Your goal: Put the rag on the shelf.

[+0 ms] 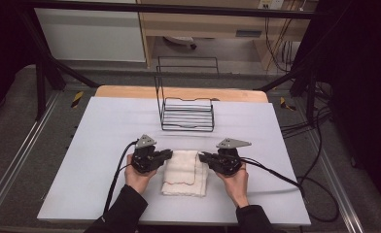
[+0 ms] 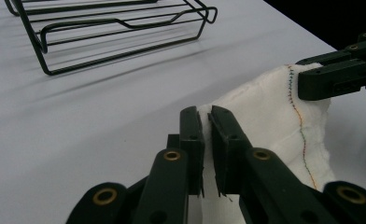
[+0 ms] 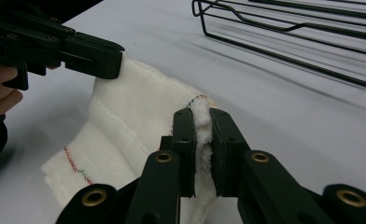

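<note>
Black wire rack (image 1: 187, 115) sits on the table (image 1: 101, 145) beyond the work, well apart. White towel (image 1: 184, 172) lies folded near the front edge, long axis front to back. Left gripper (image 1: 168, 154) and right gripper (image 1: 202, 156) each clamp 1 far corner.

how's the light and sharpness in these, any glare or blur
High view: soft and a bit grainy, dark at the edges, table evenly lit with no glare. Left gripper view: cloth bright, nearly washed out, the rack casts soft shadows. Right gripper view: the near arms of the right gripper are slightly soft, the cloth weave reads clearly.
</note>
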`<state>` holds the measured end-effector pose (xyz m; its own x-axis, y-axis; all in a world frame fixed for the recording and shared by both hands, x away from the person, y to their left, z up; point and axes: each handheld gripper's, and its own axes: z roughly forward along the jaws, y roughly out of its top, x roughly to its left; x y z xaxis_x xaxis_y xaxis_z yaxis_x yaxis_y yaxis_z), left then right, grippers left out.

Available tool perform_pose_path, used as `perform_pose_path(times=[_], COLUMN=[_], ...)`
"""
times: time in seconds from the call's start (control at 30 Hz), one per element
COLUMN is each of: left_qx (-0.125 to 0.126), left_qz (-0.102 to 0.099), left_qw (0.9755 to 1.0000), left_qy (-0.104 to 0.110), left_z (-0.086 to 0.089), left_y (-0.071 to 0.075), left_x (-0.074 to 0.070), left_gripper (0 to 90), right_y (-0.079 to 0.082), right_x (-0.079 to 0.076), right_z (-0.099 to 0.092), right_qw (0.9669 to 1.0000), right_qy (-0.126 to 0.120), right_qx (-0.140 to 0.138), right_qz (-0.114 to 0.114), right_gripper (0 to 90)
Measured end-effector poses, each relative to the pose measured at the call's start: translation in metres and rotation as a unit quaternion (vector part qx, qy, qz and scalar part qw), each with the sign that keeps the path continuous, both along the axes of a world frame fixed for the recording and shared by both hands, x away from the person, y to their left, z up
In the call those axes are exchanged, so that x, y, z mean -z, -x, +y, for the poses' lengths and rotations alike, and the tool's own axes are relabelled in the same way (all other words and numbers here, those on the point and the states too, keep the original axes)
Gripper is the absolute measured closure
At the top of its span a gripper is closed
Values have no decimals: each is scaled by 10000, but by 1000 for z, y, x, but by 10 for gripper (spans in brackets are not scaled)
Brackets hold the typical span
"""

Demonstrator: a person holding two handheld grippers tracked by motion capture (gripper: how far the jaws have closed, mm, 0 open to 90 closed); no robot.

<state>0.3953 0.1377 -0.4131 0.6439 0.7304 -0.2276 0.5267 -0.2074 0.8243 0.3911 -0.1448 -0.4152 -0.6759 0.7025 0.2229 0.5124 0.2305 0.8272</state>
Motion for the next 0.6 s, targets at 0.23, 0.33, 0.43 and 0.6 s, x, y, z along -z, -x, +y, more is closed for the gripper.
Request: perform_pose_path(times=[0.23,0.33,0.43,0.6], left_qx=[3,-16,-15,-56], left_qz=[-143,-219,-286,-433], left_qw=[9999,9997,9994,9987], left_qy=[71,112,170,276], left_z=[1,1,1,2], left_y=[4,5,7,9], left_x=[-8,-13,-17,-25], left_gripper=[831,831,832,832], right_y=[4,5,7,11], right_x=[-8,-11,-15,-24], right_z=[-1,-2,-2,-3], right_qw=[9998,9995,9991,9982], right_qy=[-16,-73,-105,-169], right_qx=[14,26,40,46], right_qz=[-219,-315,-408,-581], right_gripper=[817,817,817,818])
